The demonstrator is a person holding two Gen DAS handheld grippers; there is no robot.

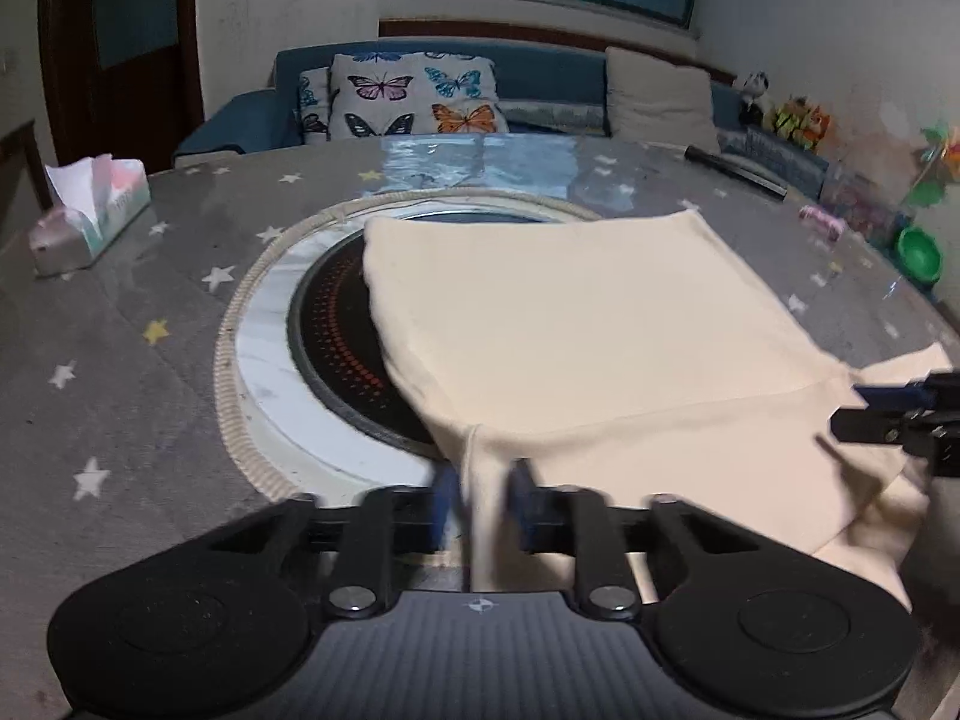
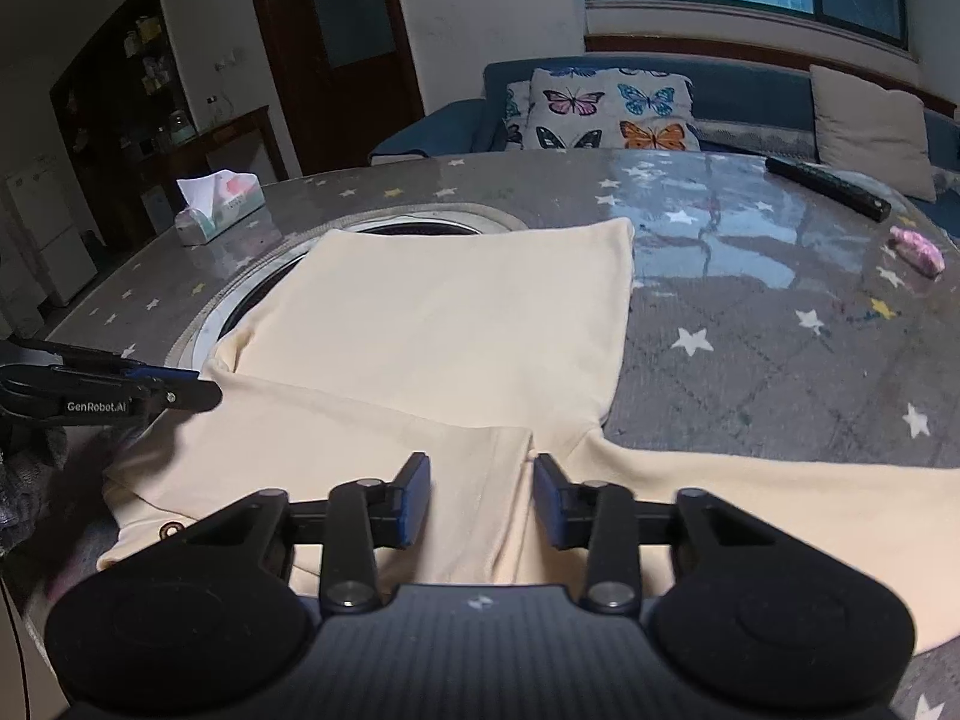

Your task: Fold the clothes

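Note:
A cream T-shirt (image 1: 588, 324) lies on the grey star-patterned table, its far part folded flat over the round hob; it also shows in the right wrist view (image 2: 444, 324). My left gripper (image 1: 483, 498) is shut on a bunched fold of the T-shirt at its near left edge. My right gripper (image 2: 482, 501) is open, its jaws apart just above the near fabric, which lies between the fingers without being pinched. The right gripper shows in the left wrist view (image 1: 888, 414) at the right edge. The left gripper shows in the right wrist view (image 2: 180, 387) at the left edge.
A round inset hob (image 1: 336, 330) with a woven rim sits in the table's middle, partly under the shirt. A tissue box (image 1: 96, 210) stands far left. A black remote (image 2: 828, 183) and a pink object (image 2: 918, 249) lie far right. A green bowl (image 1: 918, 252) sits at the right edge.

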